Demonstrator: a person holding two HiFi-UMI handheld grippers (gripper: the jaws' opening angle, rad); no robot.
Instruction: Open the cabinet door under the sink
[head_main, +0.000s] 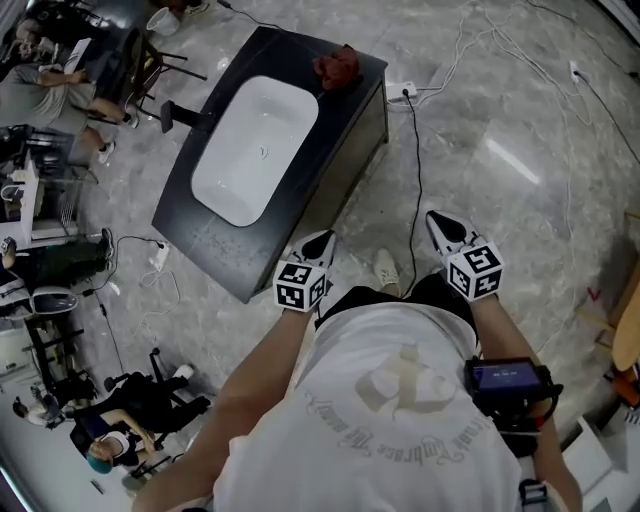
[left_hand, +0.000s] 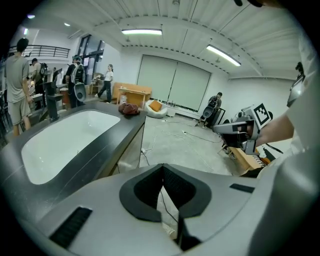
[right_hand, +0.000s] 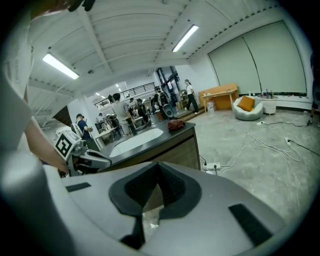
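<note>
Your left gripper (head_main: 322, 240) and right gripper (head_main: 437, 222) are both pinched closed, empty. Ahead of the left fingers: one cabinet (head_main: 350, 150), one basin (head_main: 255, 150), one cloth (head_main: 338, 67). One cable (head_main: 414, 180) lies ahead of the right.

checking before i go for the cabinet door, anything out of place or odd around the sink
A crumpled red cloth lies on the far corner of the dark counter. A power strip and loose cables trail over the floor beside the cabinet. Nothing looks spilled or damaged.
</note>
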